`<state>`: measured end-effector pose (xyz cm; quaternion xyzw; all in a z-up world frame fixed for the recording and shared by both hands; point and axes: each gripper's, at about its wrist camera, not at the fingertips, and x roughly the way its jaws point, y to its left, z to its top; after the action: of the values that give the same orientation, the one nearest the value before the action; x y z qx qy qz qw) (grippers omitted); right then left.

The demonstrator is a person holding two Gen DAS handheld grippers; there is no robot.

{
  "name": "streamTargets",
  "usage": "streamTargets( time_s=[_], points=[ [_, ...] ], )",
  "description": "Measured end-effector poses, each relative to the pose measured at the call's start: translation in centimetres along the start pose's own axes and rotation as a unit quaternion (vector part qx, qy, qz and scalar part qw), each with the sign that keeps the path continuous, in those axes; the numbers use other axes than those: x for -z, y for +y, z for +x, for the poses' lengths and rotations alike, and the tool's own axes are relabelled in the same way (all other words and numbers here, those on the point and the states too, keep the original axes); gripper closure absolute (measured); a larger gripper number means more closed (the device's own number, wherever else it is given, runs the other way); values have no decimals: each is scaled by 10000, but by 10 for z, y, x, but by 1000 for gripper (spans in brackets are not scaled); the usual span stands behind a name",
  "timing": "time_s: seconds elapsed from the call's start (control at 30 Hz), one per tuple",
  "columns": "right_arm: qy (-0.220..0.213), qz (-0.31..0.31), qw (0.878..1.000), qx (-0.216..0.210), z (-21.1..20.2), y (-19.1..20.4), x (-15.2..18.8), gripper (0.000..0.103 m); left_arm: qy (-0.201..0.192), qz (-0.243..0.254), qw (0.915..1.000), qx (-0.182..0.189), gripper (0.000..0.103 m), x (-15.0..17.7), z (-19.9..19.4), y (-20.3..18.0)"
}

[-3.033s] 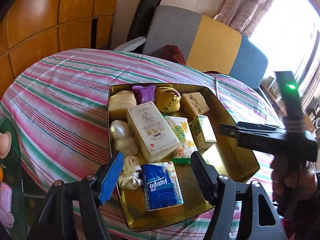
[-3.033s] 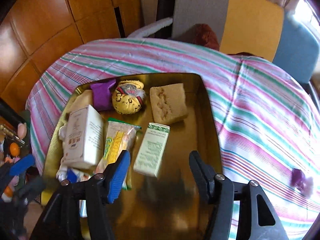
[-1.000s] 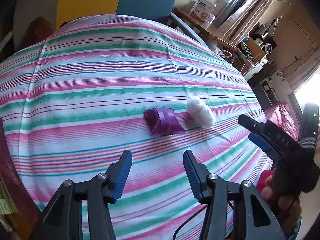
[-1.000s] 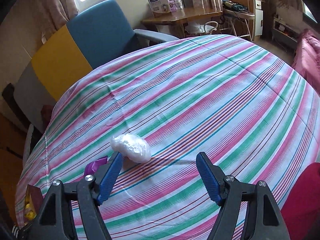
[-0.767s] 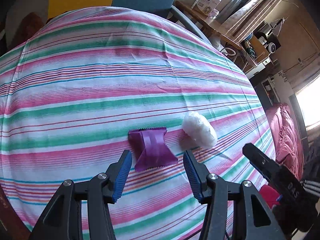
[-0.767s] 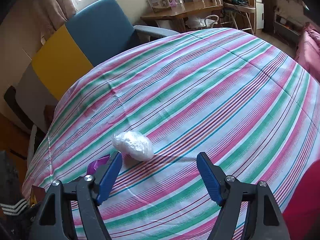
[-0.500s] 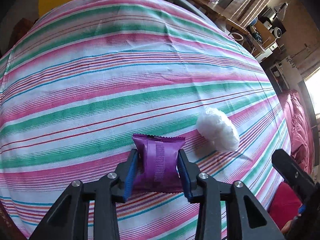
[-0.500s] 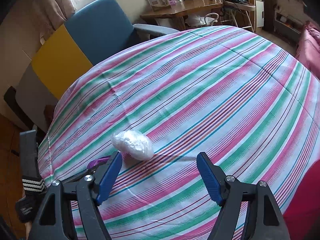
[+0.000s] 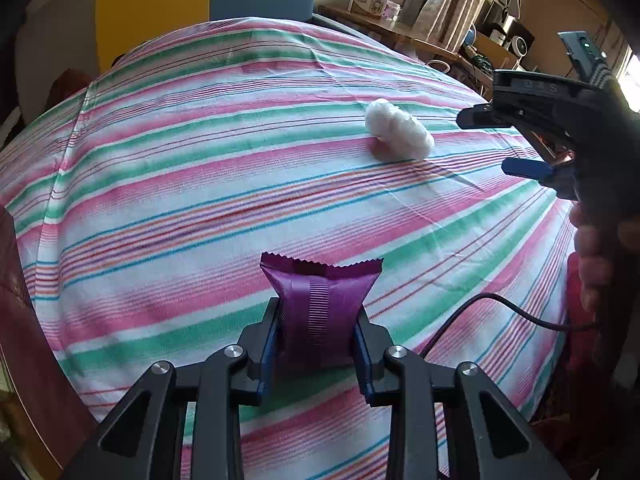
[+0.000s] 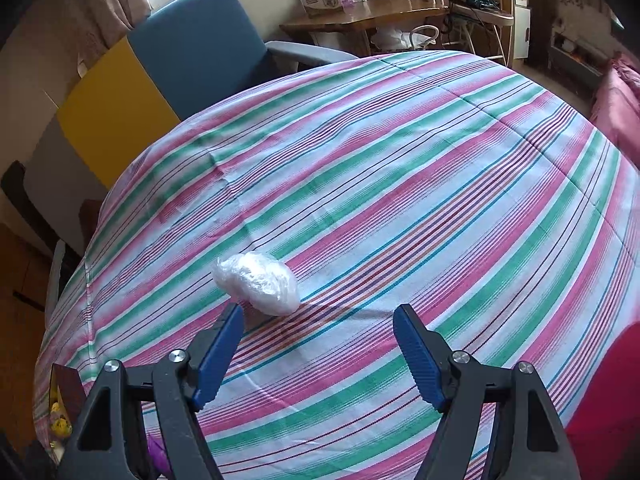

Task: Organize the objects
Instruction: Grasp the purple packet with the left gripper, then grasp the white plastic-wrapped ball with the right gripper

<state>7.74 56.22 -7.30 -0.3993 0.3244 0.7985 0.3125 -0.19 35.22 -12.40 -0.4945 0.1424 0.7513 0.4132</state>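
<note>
My left gripper point(image 9: 318, 332) is shut on a purple snack packet point(image 9: 318, 304) and holds it just above the striped tablecloth point(image 9: 200, 184). A white plastic-wrapped bundle point(image 9: 400, 134) lies on the cloth further off to the right; it also shows in the right wrist view point(image 10: 258, 282). My right gripper point(image 10: 318, 346) is open and empty, hovering just short of the bundle, which sits by its left finger point(image 10: 220, 340). From the left wrist view the right gripper point(image 9: 494, 142) appears at the right edge, open, pointing at the bundle.
A chair with yellow and blue panels point(image 10: 160, 68) stands behind the table. A wooden side table point(image 10: 380, 16) with a box stands at the back. A black cable point(image 9: 500, 308) trails over the table's right edge. The gold tray's corner point(image 10: 60, 400) peeks in at lower left.
My left gripper has closed on the purple packet and lifted it off the cloth, tilting up. The right gripper has stayed open near the white bundle.
</note>
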Motion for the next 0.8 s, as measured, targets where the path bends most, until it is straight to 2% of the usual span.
streamTargets(
  time_s=[0.13, 0.3, 0.4, 0.53, 0.67, 0.73, 0.77, 0.8],
  points=[
    [-37, -195, 9996, 222, 4, 7, 3, 26, -56, -119, 9998, 141, 72, 4, -4, 8],
    [75, -523, 9982, 291, 11, 19, 7, 26, -86, -258, 9993, 243, 72, 3, -9, 13],
    [167, -890, 9952, 383, 17, 33, 6, 26, -208, -170, 9991, 323, 72, 5, -24, 13],
    [147, -1734, 9818, 760, 34, 64, -2, 26, -311, -153, 9982, 494, 72, 9, -40, 11],
    [262, -2508, 9605, 1173, 64, 87, -8, 29, -389, -174, 9974, 583, 72, 13, -53, 13],
    [312, -2660, 9549, 1282, 78, 90, -10, 45, -407, -236, 9972, 586, 72, 17, -60, 17],
    [410, -2645, 9551, 1268, 83, 88, -11, 66, -415, -260, 9971, 583, 72, 18, -62, 18],
    [543, -2559, 9573, 1231, 87, 85, -11, 70, -435, -287, 9970, 569, 72, 19, -65, 20]
  ],
)
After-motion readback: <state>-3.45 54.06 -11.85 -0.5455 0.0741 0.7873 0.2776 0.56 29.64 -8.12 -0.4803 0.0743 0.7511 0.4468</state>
